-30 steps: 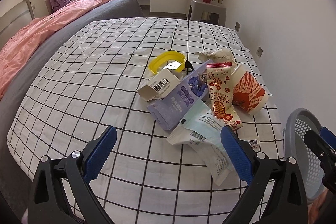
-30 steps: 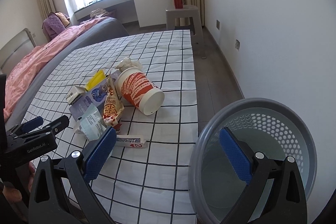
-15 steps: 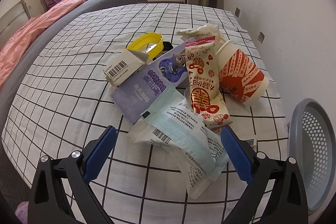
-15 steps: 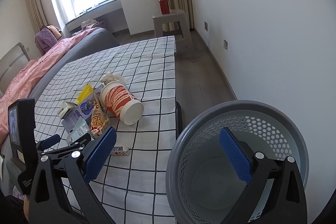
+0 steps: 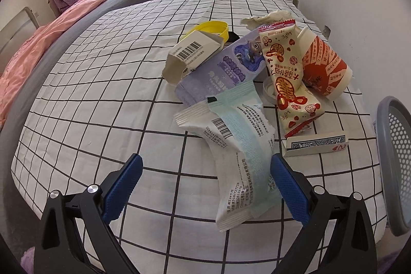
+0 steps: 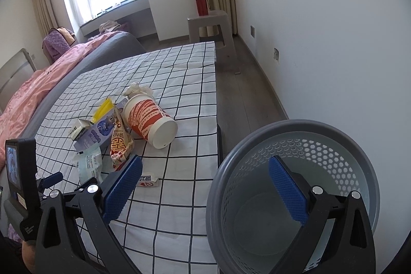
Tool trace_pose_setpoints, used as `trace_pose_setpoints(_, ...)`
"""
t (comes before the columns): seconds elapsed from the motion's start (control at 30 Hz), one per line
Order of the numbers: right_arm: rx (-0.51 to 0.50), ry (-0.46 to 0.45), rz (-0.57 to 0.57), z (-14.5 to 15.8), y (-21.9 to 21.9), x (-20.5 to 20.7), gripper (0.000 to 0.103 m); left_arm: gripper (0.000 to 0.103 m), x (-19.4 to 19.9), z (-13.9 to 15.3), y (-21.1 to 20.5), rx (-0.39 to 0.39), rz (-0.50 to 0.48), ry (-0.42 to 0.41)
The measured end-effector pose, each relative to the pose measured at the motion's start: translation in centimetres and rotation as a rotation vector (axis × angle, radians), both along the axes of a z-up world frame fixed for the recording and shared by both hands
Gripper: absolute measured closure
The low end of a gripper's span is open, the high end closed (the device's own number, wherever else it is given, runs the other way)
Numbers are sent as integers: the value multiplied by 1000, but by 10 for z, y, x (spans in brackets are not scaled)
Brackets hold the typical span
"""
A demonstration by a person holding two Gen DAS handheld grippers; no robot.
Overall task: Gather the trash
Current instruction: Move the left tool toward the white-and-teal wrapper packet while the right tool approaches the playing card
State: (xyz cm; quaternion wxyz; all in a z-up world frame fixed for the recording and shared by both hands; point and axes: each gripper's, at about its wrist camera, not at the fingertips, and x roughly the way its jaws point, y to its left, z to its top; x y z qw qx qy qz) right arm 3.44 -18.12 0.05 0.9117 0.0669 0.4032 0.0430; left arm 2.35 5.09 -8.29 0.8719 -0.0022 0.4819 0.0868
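Trash pile sits mid-bed on the checked sheet (image 5: pixel 102 94); nearest piece, the teal wrapper (image 5: pixel 246 143), lies between the spread fingers of the left gripper (image 5: pixel 205 186). Right gripper (image 6: pixel 205 186) apart, empty, straddling the near rim of the grey basket (image 6: pixel 295 127), likely to steady it for drops.

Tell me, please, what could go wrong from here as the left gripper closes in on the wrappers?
The left gripper is open over the pale green packet, which overlaps the white packet; closing may pinch both or only one slippery edge.

The noodle cup lies on its side near the bed's edge; disturbing the pile might roll it off.

The grey basket sits beside the bed, so a short drop could miss it.
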Motion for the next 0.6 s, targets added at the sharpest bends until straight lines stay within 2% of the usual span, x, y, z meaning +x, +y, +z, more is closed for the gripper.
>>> trace_pose_setpoints(0.2, 23, 24, 11, -7, 4, 0, 6, 8, -12, 6, 5, -47, -25, -30)
trace_pose_setpoints(0.37, 3, 41, 24, -15, 14, 0, 6, 8, -4, 14, 7, -102, -16, -50)
trace_pose_setpoints(0.5, 5, 56, 29, -20, 17, 3, 6, 8, 12, 7, 0, -123, -12, -10)
trace_pose_setpoints(0.6, 9, 57, 36, -21, 20, 4, 6, 8, 19, 1, -7, -97, -19, 9)
